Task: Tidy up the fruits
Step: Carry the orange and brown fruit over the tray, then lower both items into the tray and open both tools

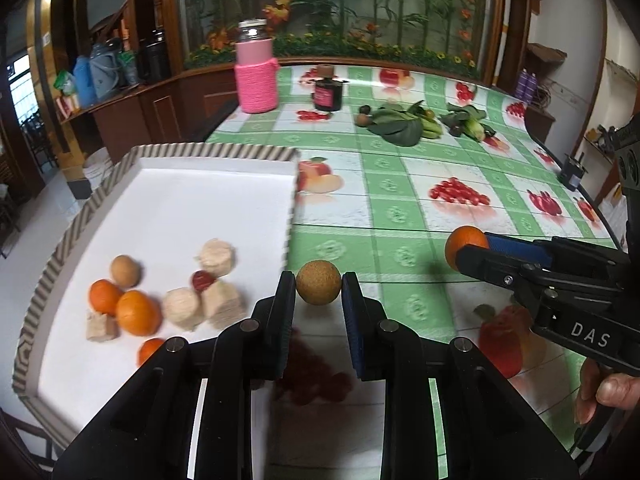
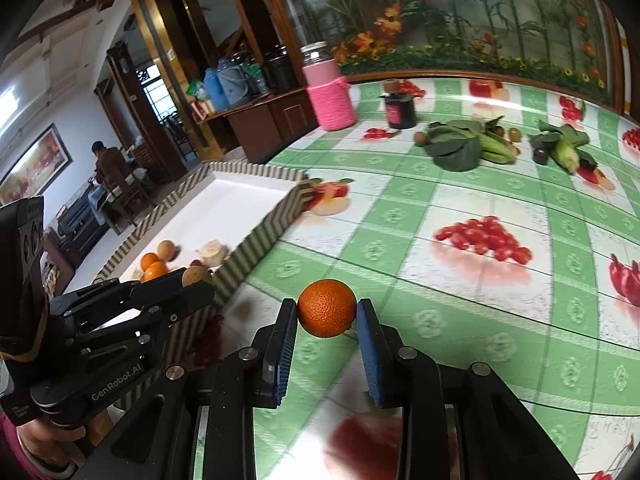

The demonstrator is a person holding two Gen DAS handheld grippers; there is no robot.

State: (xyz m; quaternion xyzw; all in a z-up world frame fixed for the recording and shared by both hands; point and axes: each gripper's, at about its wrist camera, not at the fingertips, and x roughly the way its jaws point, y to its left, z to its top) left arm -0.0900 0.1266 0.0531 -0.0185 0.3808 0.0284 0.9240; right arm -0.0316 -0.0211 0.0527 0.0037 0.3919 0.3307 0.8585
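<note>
1. Grippers first: my left gripper (image 1: 319, 287) has its black fingers closed onto a small round tan fruit with a rough, corky skin (image 1: 319, 287), pinched between the two pads and held above the table just right of the tray's near corner.
2. My right gripper (image 2: 327, 314) is clamped the same way on a round orange citrus fruit with dimpled peel (image 2: 327, 308), which sits squarely between the blue pads over the green-and-white checked, fruit-printed tablecloth (image 2: 440, 240).
3. From the left wrist view, the right gripper and its orange sit off to the right, well apart from the tray.
4. The shallow white rectangular tray with a striped brown-and-cream rim (image 1: 200, 150) lies on the table's left side.
5. In its near end I see a loose cluster: several more orange citrus fruits (image 1: 138, 312), a smooth tan round fruit (image 1: 125, 270), a small red fruit (image 1: 202, 280) and pale cream chunks (image 1: 216, 257), most touching one another.
6. Farther back on the table stand a jar in a pink knitted sleeve (image 1: 256, 80) and a small dark pot with a pink label (image 1: 328, 95).
7. To their right lies a pile of green leafy vegetables and corn (image 2: 500, 146).
</note>
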